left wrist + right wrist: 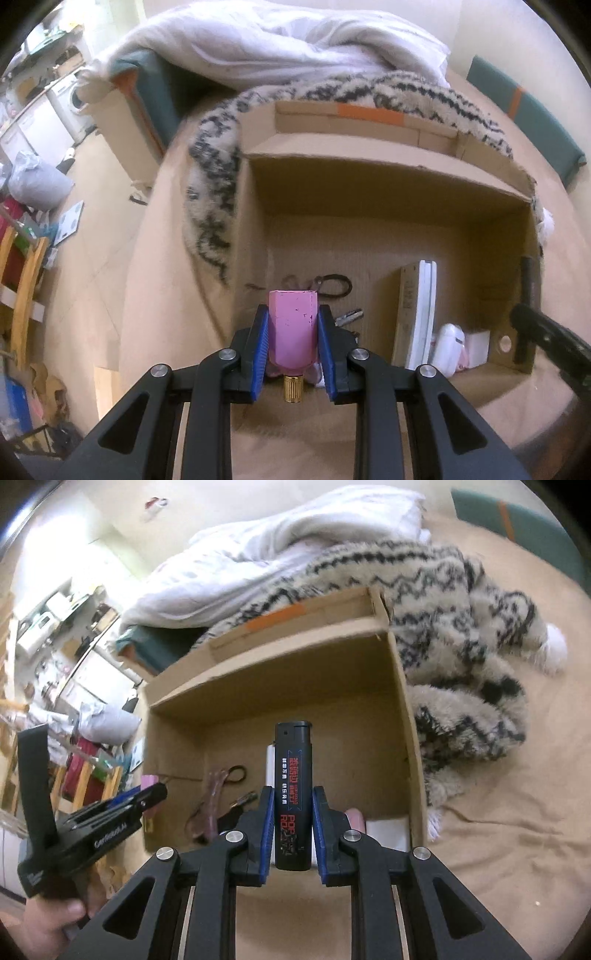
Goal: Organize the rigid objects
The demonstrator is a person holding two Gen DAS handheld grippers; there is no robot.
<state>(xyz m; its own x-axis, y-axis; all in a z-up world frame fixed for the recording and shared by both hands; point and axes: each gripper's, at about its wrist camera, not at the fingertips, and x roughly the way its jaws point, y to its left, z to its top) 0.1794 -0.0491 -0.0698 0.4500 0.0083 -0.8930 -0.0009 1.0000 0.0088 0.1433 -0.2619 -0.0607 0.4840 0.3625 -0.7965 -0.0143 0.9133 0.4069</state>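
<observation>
We hold a pink bottle [292, 328] clamped in our left gripper [293, 349] and a black lighter [293, 794] clamped in our right gripper [293, 830], both above the open cardboard box [369, 166]. We should lower each into bare floor space, clear of the scissors [218, 794].

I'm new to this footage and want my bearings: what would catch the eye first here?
First, each gripper is clamped on something: the left gripper holds a pink bottle with a gold cap, and the right gripper holds a black lighter with red lettering. Both are poised over an open cardboard box with a few small items on its floor. Behind it lies a fluffy black-and-cream blanket.
</observation>
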